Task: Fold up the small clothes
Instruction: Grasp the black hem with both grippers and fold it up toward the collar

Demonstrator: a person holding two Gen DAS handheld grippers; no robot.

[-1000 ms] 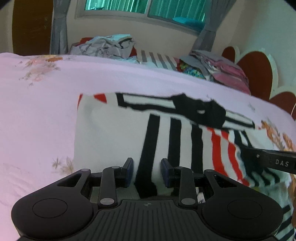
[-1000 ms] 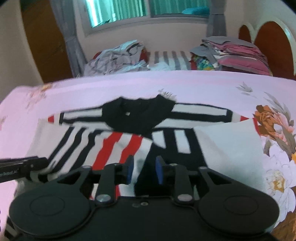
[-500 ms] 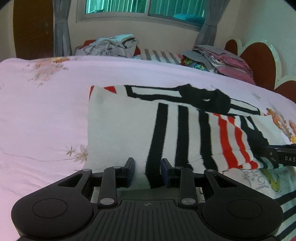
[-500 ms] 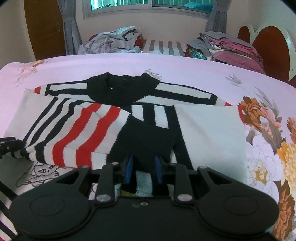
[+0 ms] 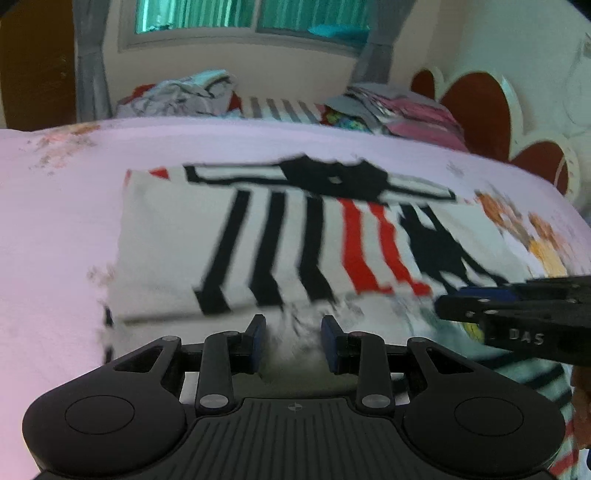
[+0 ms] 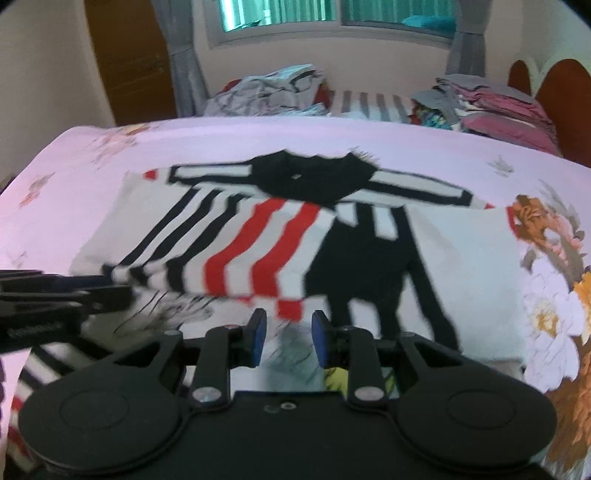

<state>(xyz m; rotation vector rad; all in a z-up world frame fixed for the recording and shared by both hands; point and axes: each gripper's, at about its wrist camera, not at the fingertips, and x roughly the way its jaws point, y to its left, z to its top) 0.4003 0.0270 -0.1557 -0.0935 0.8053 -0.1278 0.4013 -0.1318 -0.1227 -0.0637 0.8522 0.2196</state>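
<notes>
1 striped sweater (image 6: 258, 243) mid frame, w/ 2 red stripes. 2 grippers: left gripper (image 5: 293, 345) & right gripper (image 6: 284, 338), bottom of each view. 2 piles of clothes up top: messy pile (image 6: 269, 92) upper left, neat stack (image 6: 495, 107) upper right. 1 window (image 6: 332, 14). 2 curtains.

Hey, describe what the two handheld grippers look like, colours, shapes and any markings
Both are matte black plastic. The left gripper and the right gripper each have two slim fingers tipped with blue pads, linkage bars with silver pivot screws, two round disc-shaped lobes and a ribbed centre plate. White letters "DAS" show on the right gripper's side. No cables or sleeves visible.
</notes>
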